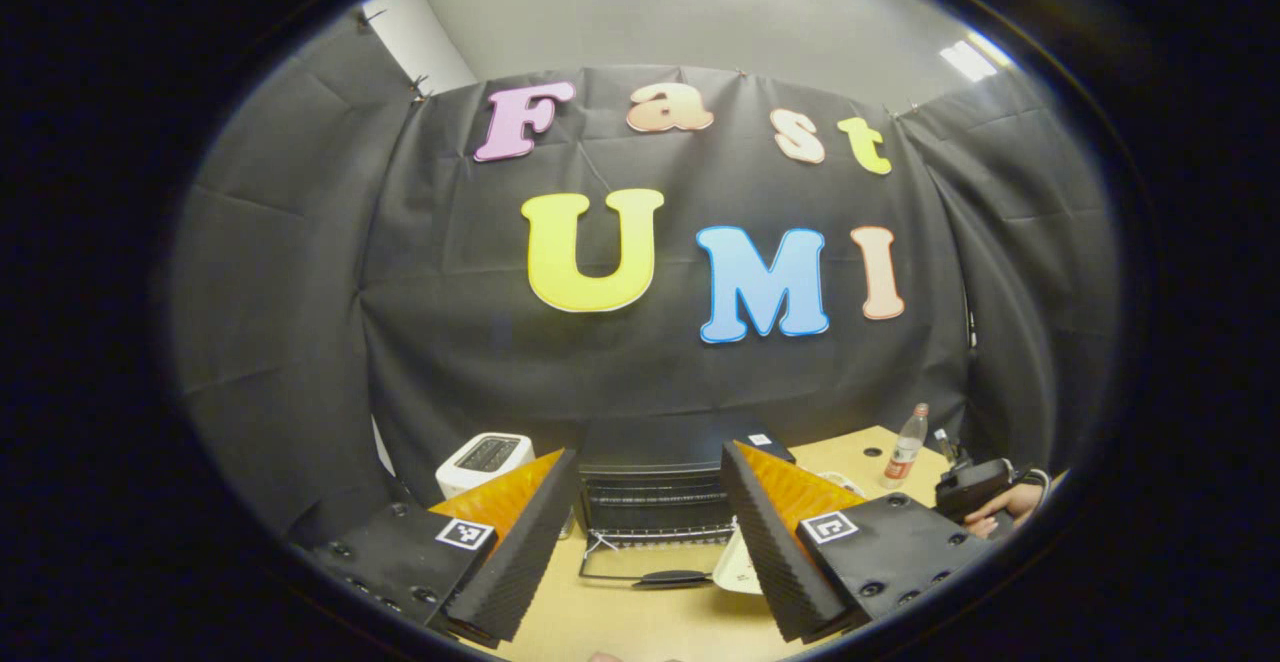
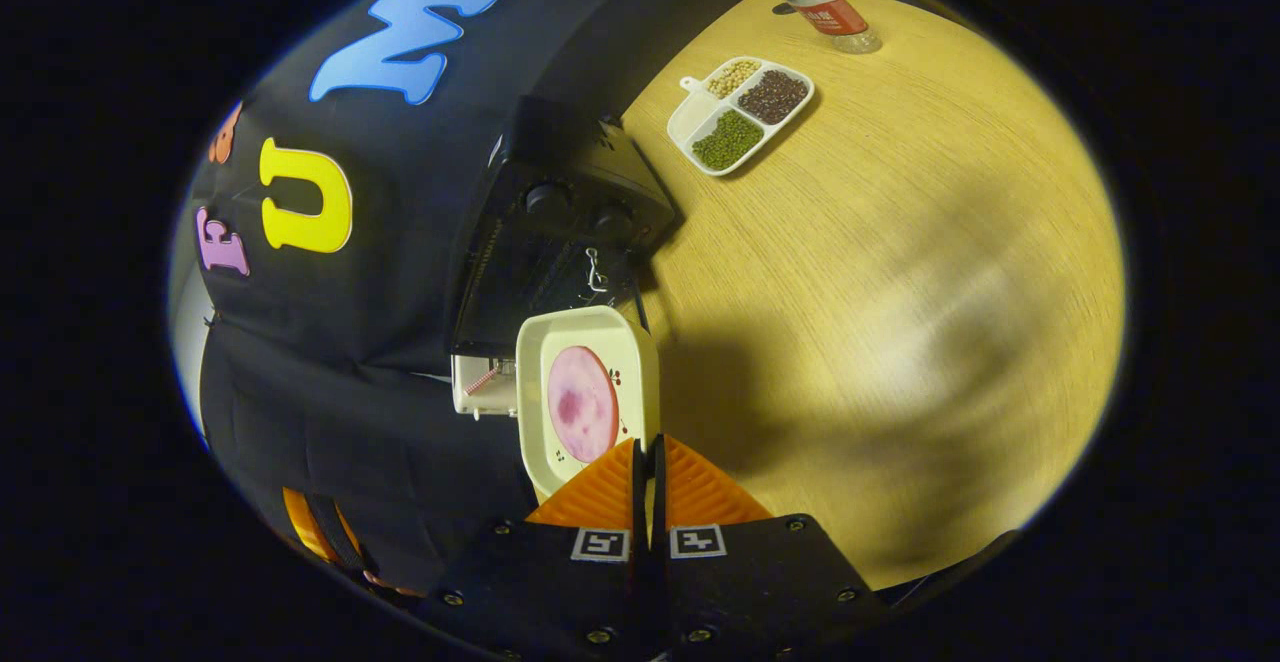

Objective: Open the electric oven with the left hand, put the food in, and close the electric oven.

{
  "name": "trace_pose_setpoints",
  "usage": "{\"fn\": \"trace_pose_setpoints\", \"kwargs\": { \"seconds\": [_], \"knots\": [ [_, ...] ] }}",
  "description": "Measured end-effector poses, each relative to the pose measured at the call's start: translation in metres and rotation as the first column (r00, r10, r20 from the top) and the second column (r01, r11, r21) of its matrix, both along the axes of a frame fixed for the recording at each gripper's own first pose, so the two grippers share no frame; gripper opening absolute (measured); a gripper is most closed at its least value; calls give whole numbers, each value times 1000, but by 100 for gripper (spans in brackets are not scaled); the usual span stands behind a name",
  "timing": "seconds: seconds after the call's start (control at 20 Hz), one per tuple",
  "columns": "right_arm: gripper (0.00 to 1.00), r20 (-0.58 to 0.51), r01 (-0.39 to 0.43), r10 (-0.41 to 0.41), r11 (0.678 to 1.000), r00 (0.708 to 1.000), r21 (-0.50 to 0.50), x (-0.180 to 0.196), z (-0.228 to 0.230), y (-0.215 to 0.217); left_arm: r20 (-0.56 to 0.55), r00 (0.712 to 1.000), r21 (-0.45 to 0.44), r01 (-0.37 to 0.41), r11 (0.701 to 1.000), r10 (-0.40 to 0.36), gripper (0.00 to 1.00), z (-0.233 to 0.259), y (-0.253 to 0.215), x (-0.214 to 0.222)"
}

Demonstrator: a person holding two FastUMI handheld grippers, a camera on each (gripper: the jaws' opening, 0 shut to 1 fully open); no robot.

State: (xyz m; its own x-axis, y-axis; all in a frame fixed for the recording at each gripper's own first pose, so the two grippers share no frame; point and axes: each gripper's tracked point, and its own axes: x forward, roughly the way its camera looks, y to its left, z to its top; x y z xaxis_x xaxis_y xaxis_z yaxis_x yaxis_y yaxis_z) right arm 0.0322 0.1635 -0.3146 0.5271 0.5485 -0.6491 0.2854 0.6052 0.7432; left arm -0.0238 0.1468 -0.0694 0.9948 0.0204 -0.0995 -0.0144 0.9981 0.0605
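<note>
Holding a white plate [image 2: 585, 397] with one slice of pink food [image 2: 582, 404] by its near rim, right gripper [image 2: 647, 462] pinched on it, just before the open oven [image 2: 560, 232]. Hovering spread and empty, left gripper [image 1: 645, 502]. Possibly tipping: thin edge grip, plate tilting, slice sliding off. Also standing by: one bottle [image 2: 820, 2], one three-part tray [image 2: 740, 114], one toaster [image 1: 485, 460].

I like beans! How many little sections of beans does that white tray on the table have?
3. The divided tray holds pale beans at its handle end, dark beans in the section nearest the bottle, and green beans in the section nearest the oven.
</note>
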Motion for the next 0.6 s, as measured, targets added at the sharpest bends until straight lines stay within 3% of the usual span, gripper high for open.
{"fn": "trace_pose_setpoints", "kwargs": {
  "seconds": [0.15, 0.2, 0.3, 0.6],
  "knots": [
    [1, -4, 86, -86, 996, 996, 18, 26, 2, 33, -3, 1000, -9, -21, 1000, 21, 100, 0, 20, -7],
    [0, -7, 113, -113, 993, 994, 22, 35, 2, 43, -1, 1000, -10, -30, 999, 30, 96, 1, 27, -10],
    [0, -23, 187, -187, 982, 982, 30, 57, -2, 59, -2, 998, -5, -57, 998, 57, 99, 1, 44, -14],
    [1, -109, 417, -410, 908, 906, 47, 113, -23, 101, -12, 990, -14, -139, 990, 139, 92, 2, 88, -30]
  ]
}}
